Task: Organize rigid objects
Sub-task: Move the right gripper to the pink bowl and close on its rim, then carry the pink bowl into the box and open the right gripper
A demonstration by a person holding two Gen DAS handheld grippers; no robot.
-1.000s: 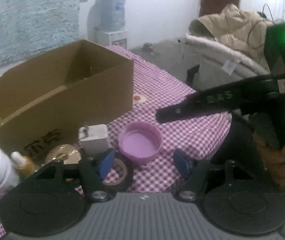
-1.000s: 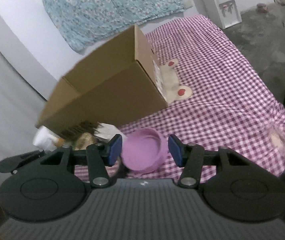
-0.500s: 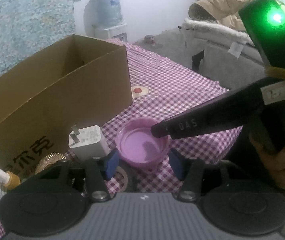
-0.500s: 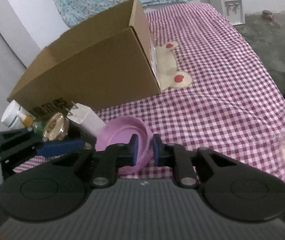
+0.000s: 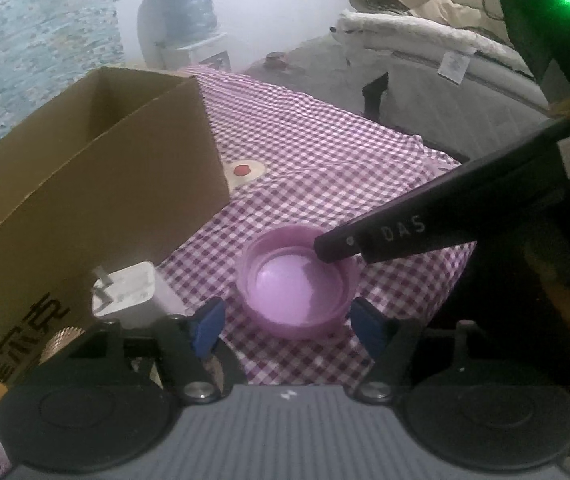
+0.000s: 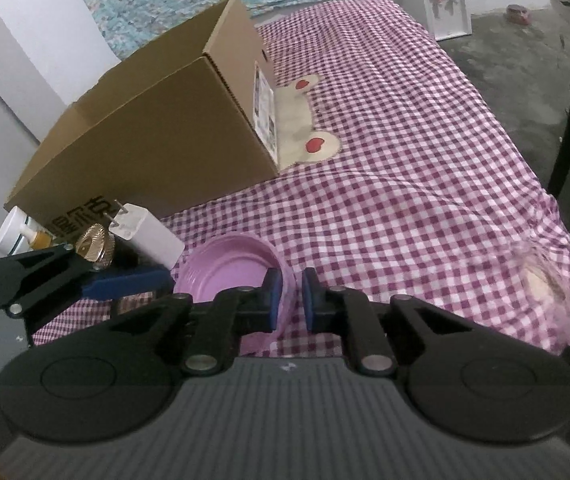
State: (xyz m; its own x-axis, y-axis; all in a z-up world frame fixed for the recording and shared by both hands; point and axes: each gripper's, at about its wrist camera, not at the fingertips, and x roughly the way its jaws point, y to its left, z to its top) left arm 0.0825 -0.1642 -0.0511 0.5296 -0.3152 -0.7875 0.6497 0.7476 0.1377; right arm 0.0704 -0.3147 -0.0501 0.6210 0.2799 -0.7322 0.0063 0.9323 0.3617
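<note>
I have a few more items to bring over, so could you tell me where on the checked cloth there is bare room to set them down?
The widest bare stretch of checked cloth runs from the cardboard box rightward to the bed's edge, beyond the purple lid. Left of the lid is crowded: white charger, gold disc, pump bottle and the left gripper sit packed against the box's front.

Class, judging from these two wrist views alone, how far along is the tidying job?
Done: nothing visibly boxed yet; the cardboard box interior shown looks bare. In hand: right gripper pinches the purple lid rim. Left: white charger, gold gear, white bottle remain outside.
</note>
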